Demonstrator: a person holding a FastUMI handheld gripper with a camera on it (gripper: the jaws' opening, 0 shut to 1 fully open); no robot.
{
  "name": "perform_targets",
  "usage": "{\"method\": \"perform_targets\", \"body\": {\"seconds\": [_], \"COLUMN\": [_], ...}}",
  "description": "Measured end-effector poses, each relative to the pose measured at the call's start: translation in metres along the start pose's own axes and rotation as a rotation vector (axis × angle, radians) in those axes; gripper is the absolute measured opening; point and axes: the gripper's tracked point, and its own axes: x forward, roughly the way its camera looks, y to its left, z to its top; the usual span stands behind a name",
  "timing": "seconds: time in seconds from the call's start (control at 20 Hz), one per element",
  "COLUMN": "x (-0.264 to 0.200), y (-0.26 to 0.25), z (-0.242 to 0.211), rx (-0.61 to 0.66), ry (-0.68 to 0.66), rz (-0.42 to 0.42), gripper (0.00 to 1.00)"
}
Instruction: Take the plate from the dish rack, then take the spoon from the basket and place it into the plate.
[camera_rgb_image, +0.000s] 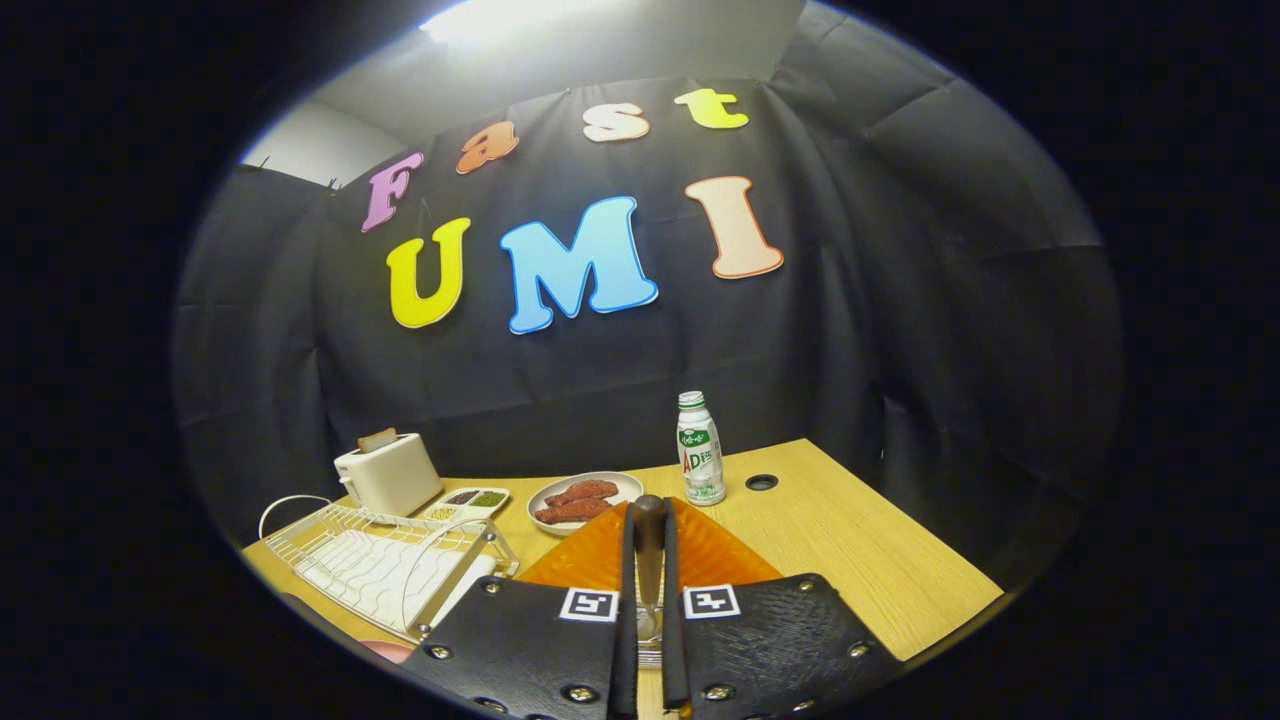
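Between my nearly closed fingers (650, 640) I am pinching the spoon (649, 560) upright by its handle, carrying it over the orange plate (720, 555) beside the empty dish rack (380, 560) for an easy drop.

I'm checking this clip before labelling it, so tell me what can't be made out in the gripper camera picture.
- Dark-handled spoon: in the gripper view its bowl is hidden between the fingers of the gripper, shut on it.
- Orange plate: its near part is covered by the fingers.
- White wire dish rack: its near corner is cut off by the picture's edge.
- Small divided tray: its contents are too small to name.
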Motion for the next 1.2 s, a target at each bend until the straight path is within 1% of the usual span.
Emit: {"method": "perform_targets", "body": {"seconds": [0.2,0.4,0.5,0.65,0.8,1.0,1.2], "x": [-0.011,-0.036,-0.053,-0.082,-0.107,-0.128,-0.135], "y": [0.01,0.024,0.036,0.064,0.095,0.135,0.156], "z": [0.027,0.055,0.061,0.062,0.045,0.004,-0.043], "rx": [0.002,-0.014,-0.026,-0.041,-0.027,0.065,0.124], "ry": [-0.04,-0.07,-0.076,-0.086,-0.067,-0.003,0.074], "rz": [0.009,0.021,0.044,0.11,0.192,0.322,0.397], "gripper": [0.09,0.09,0.09,0.09,0.09,0.09,0.09]}}
